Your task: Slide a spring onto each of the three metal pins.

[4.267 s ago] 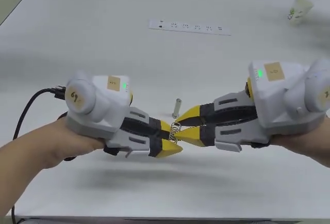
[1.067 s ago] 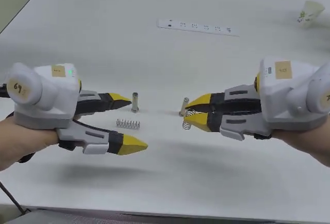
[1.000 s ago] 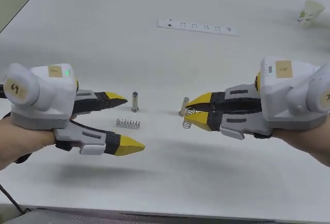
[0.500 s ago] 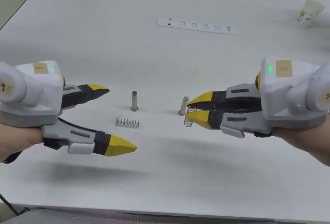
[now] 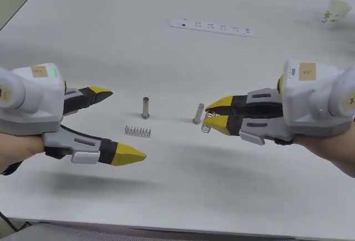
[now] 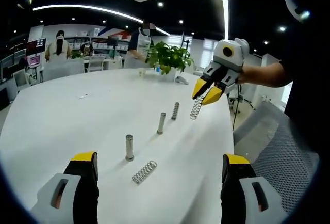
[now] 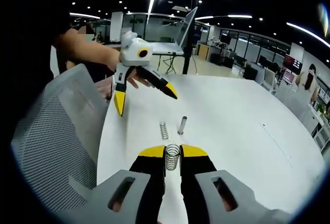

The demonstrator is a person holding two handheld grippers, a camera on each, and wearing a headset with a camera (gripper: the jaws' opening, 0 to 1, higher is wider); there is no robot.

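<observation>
**Operator:** Report the surroundings, largest item first.

**Inspector:** White table (image 5: 166, 58) carries all parts. Power strip (image 5: 213, 28) lies flat, well beyond the work area. A small white object (image 5: 334, 12) sits at the far right.

**Operator:** Gripper status?

**Inspector:** Left gripper (image 5: 125, 123): jaws spread wide, released, hanging over the near left of the table. Right gripper (image 5: 209, 114): clenched on the held spring (image 7: 172, 157), which hangs at the yellow tips. Those tips sit just beside the second pin (image 5: 198, 114) and cover the table behind it in the head view.

**Operator:** Other parts?

**Inspector:** First pin (image 5: 145, 108) stands upright and bare. Loose spring (image 5: 137, 131) lies flat just in front of it, apart from both grippers.

**Operator:** Differences between views?

**Inspector:** The left gripper view sets the pins in a row and adds a third post (image 6: 175, 110) past the second pin. Its surface looks coiled, but whether a spring sits on it cannot be told. A potted plant (image 6: 167, 59) shows beyond them. The right gripper view shows a mesh chair (image 7: 56, 146) at the table edge.
</observation>
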